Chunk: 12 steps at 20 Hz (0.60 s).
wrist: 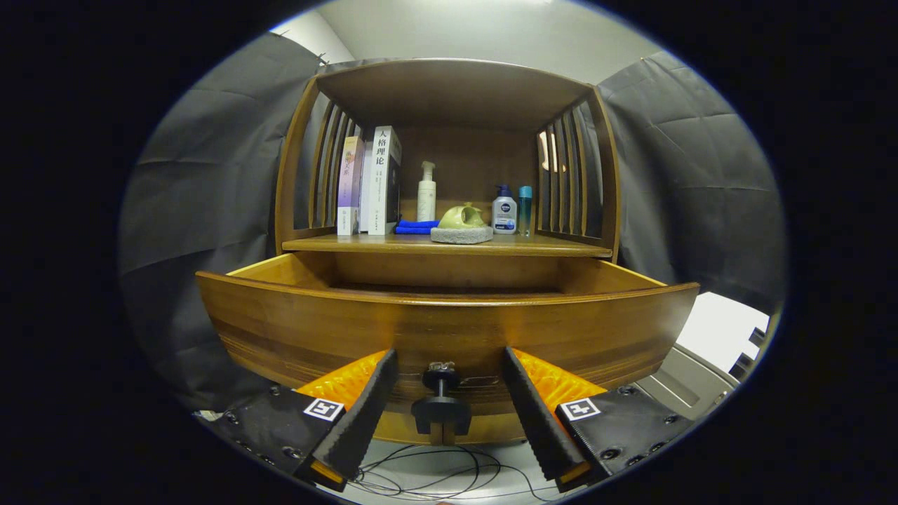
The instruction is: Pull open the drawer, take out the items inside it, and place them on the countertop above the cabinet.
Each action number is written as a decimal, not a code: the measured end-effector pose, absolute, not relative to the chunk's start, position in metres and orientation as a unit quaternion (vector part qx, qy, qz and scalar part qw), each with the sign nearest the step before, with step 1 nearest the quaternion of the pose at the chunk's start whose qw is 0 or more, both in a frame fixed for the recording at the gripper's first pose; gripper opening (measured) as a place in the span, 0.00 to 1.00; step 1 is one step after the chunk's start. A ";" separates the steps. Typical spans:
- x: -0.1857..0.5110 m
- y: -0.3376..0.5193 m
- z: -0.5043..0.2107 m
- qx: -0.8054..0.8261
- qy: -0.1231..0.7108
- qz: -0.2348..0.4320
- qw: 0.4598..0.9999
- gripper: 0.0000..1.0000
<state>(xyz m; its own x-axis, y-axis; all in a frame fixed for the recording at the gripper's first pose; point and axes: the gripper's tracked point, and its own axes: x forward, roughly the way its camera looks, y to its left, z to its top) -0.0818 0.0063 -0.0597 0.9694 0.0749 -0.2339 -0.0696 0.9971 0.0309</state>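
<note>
The wooden drawer (449,322) is pulled out of the cabinet toward me. Its tall front panel hides whatever lies inside. A dark round knob (441,407) sticks out low on the panel. My gripper (449,358) is open, with one finger on each side of the knob and a gap left on both sides. The countertop (561,245) lies just above and behind the drawer, under a wooden roof with slatted sides.
On the countertop stand upright books (375,179) at the left, a white pump bottle (426,193), a folded blue cloth (415,226), a green ceramic piece (461,217) on a grey pad, and two small bottles (512,210). Thin cables (435,477) lie below the fingers.
</note>
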 end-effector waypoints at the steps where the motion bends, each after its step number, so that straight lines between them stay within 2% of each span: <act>1: -0.078 0.006 -0.059 0.010 0.120 0.037 0.992 0.96; 12: -0.042 0.007 -0.053 0.012 0.124 0.040 0.991 0.97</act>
<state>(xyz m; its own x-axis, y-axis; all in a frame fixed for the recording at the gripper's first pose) -0.0420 0.0074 -0.0530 0.9660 0.0829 -0.2447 -0.0767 0.9965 0.0346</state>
